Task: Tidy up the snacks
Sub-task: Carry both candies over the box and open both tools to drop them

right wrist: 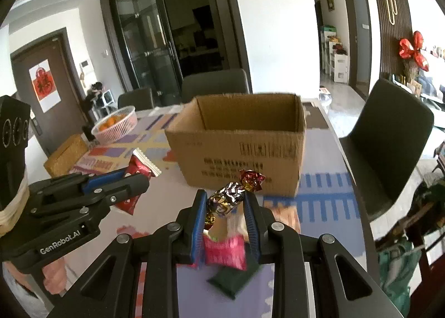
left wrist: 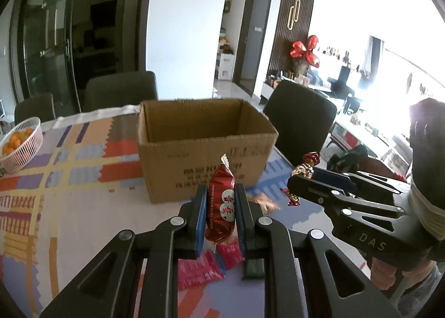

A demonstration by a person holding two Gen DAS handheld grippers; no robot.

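An open brown cardboard box (left wrist: 205, 148) stands on the patterned table; it also shows in the right wrist view (right wrist: 242, 148). My left gripper (left wrist: 221, 201) is shut on a dark red snack packet (left wrist: 221, 206), held upright above the table just in front of the box. My right gripper (right wrist: 226, 201) is shut on a foil-wrapped candy (right wrist: 230, 195) with twisted red ends. In the left wrist view the right gripper (left wrist: 299, 179) hangs to the right with the candy (left wrist: 304, 169). Pink packets (left wrist: 203, 265) and a dark green packet (right wrist: 232, 279) lie on the table below.
A white basket of oranges (left wrist: 20, 142) stands at the table's left side. A woven box (right wrist: 65, 155) sits near the left edge. Dark chairs (left wrist: 301, 126) surround the table. An orange snack (left wrist: 264, 201) lies beside the box.
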